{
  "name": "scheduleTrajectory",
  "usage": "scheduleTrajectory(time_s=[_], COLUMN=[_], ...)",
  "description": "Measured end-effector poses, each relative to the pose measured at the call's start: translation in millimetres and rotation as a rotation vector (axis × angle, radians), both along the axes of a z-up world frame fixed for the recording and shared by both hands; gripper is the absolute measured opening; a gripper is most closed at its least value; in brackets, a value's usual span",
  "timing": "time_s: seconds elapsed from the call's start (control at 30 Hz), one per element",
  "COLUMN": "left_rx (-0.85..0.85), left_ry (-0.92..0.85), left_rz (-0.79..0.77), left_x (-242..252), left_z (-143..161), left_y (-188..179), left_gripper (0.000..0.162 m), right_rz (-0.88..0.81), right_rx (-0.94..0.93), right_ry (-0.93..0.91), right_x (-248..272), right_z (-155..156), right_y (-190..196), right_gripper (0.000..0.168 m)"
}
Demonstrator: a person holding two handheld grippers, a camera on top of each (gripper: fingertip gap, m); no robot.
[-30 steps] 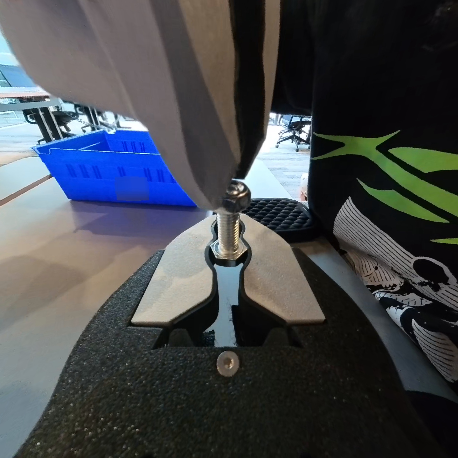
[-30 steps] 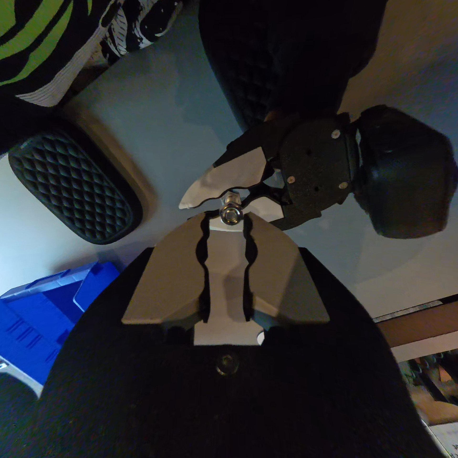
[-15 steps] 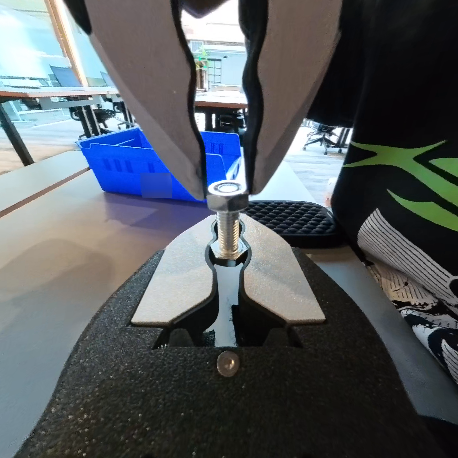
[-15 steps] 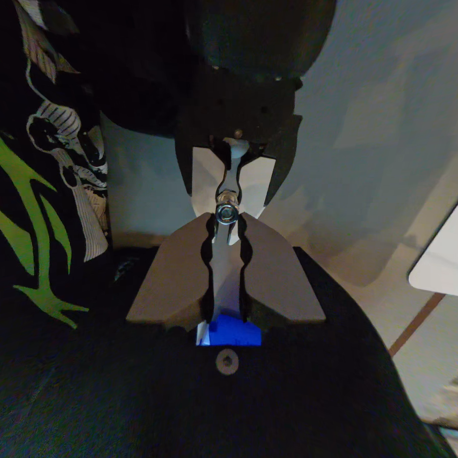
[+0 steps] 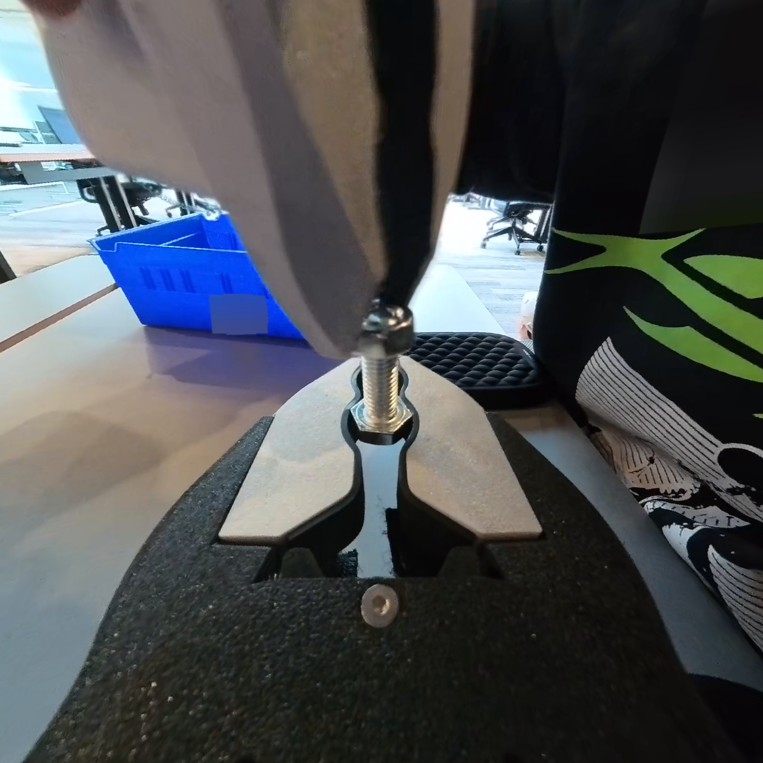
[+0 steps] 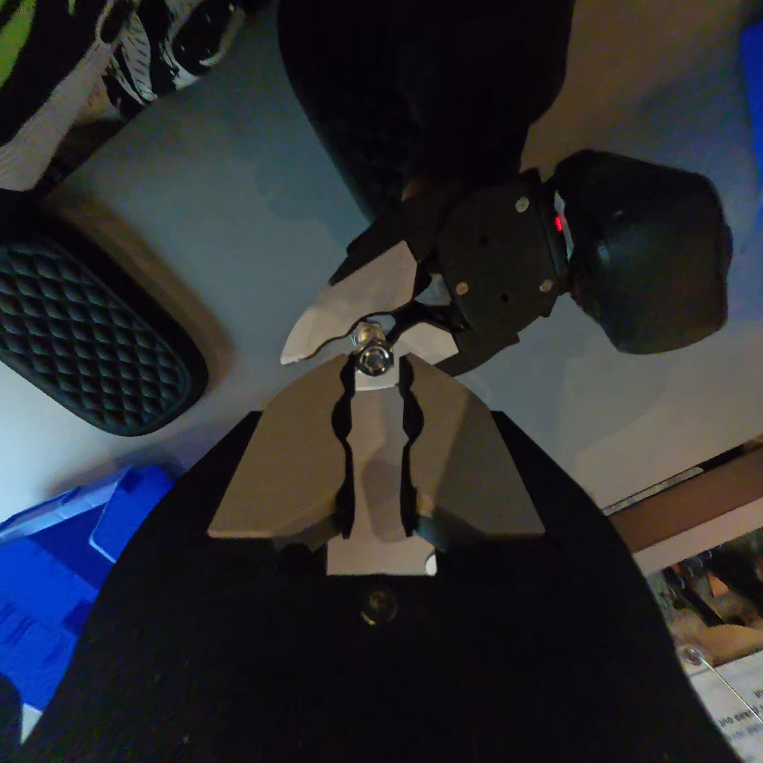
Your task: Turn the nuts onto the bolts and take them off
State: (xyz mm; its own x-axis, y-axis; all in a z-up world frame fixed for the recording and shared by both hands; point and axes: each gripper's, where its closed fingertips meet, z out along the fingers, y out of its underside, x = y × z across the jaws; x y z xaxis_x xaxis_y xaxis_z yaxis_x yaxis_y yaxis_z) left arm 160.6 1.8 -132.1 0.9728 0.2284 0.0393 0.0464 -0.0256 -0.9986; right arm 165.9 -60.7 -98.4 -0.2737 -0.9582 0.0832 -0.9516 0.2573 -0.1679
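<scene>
My left gripper [image 5: 380, 373] is shut on the hex head of a silver bolt [image 5: 380, 390] and holds it upright above the grey table [image 5: 103, 433]. A nut [image 5: 387, 328] sits at the top of the threaded shaft. My right gripper [image 5: 373, 318] comes down from above, blurred, and is shut on that nut. In the right wrist view the nut [image 6: 373, 361] sits between my right gripper's tips [image 6: 373, 365]. The left gripper [image 6: 330, 355] lies below it, holding the bolt's head [image 6: 365, 330].
A blue plastic bin [image 5: 177, 285] stands at the back left of the table and also shows in the right wrist view [image 6: 62, 557]. A black textured pad [image 5: 475, 363] lies behind the bolt. A person's torso in a black printed shirt [image 5: 660, 330] is close on the right.
My right gripper has swung round the bolt's axis by about a quarter turn, back to roughly where it was a second ago, with the nut still in it. The left gripper and bolt stayed still.
</scene>
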Motion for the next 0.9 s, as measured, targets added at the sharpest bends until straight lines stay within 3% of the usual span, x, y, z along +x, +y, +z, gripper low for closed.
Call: scheduleTrajectory(time_s=[0.17,0.37,0.47,0.6,0.73,0.9], left_rx=[0.007,0.003,-0.016,0.002,0.0,0.002], left_ry=[0.007,0.011,0.022,0.01,0.009,0.007], left_rz=[0.023,0.083,0.089,0.077,0.058,0.037], left_x=[-4.6,-11.6,-12.9,-12.8,-10.9,-7.9], left_z=[0.8,1.1,-0.3,1.5,1.7,1.6], left_y=[-2.9,-8.4,-7.3,-8.6,-6.9,-5.3], left_gripper=[0.012,0.012,0.012,0.012,0.012,0.012], right_rz=[-0.126,-0.779,-0.876,-0.695,-0.292,-0.026], right_rx=[0.011,0.09,0.123,0.07,-0.008,0.018], right_ry=[-0.011,-0.079,-0.102,-0.077,0.045,0.032], right_x=[-3.0,-5.5,-3.9,-4.4,-9.2,1.5], right_z=[0.0,0.0,-0.7,3.3,5.8,0.7], right_y=[-1.2,-1.1,2.8,-0.9,-1.0,2.7], right_gripper=[0.017,0.017,0.017,0.028,0.043,0.037])
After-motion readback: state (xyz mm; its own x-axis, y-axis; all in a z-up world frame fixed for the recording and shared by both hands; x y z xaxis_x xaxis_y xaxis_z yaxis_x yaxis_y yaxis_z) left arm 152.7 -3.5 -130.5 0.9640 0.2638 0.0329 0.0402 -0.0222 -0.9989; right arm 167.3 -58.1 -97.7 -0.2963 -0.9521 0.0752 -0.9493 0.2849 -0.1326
